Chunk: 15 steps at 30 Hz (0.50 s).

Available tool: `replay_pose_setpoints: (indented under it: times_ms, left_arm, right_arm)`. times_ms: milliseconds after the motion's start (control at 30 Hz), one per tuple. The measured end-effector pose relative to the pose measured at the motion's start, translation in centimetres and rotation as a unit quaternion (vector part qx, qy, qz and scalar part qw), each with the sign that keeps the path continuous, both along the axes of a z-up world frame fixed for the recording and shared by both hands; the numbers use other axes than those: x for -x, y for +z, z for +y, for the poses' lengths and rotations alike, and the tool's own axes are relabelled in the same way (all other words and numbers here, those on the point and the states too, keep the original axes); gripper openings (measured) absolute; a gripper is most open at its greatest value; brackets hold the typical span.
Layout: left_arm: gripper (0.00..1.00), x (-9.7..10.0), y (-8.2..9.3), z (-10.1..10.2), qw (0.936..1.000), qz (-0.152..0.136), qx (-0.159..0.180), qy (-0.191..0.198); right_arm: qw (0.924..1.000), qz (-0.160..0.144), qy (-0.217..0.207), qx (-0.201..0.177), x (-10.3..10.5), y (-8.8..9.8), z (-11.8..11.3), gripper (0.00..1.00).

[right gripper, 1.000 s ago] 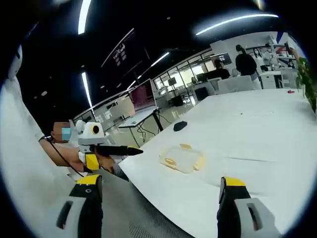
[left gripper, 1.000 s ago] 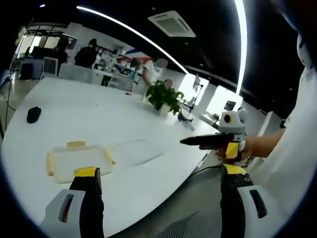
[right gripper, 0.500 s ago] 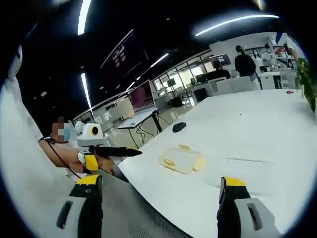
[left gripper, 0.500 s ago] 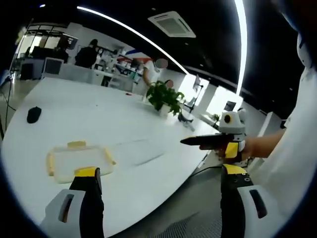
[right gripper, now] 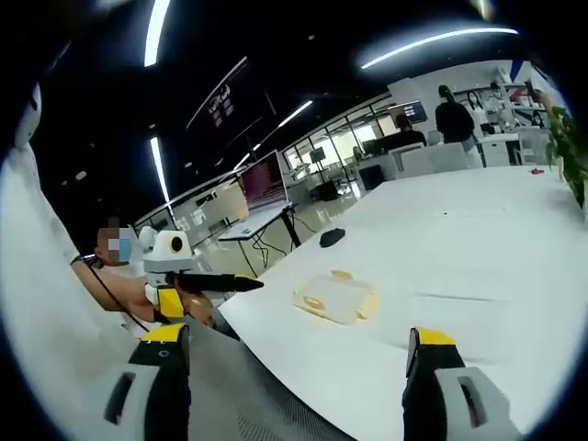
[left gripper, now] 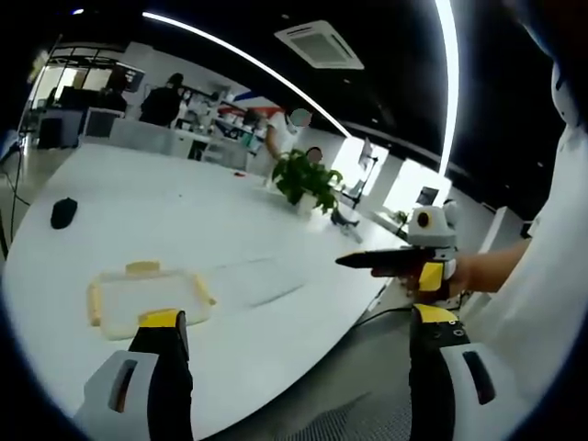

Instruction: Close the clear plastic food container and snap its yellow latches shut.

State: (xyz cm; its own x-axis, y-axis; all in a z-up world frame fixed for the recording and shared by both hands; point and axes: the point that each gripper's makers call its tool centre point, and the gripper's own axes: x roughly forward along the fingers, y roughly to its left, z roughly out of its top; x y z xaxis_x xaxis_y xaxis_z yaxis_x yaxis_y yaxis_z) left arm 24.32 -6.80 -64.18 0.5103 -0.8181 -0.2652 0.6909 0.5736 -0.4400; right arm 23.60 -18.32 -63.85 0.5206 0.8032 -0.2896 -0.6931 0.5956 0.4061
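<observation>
**Container lies flat near the surface's edge, both claws off it**

Container (left gripper: 145, 299) of clear plastic with yellow latches (left gripper: 141, 267) rests on the white surface (left gripper: 230, 239), untouched. Left claw (left gripper: 299, 344) and right claw (right gripper: 292, 367) hang released, jaws wide apart, short of the edge. Farther off sit a black mouse (left gripper: 62, 212) and a potted plant (left gripper: 303, 179).

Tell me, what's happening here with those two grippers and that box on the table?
A person holds a gripper in each hand off the edge of a white table, and neither touches anything. The left gripper and right gripper both have their jaws wide apart and empty. The clear plastic food container with yellow latches lies flat on the table, apart from both. A dark computer mouse and a potted plant sit farther back.
</observation>
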Motion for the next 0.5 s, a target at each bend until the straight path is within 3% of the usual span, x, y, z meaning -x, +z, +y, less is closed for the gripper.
replay_pose_setpoints:
  times_ms: [267,500]
  left_arm:
    - [0.99,0.07,-0.07,0.03,1.0,0.001,-0.002,-0.001]
    - [0.99,0.05,0.0,0.03,1.0,0.001,0.0,0.0]
  right_arm:
    - [1.0,0.003,0.0,-0.005,0.01,0.07,0.0,0.96]
    - [1.0,-0.004,-0.001,0.002,-0.04,0.07,-0.04,0.99]
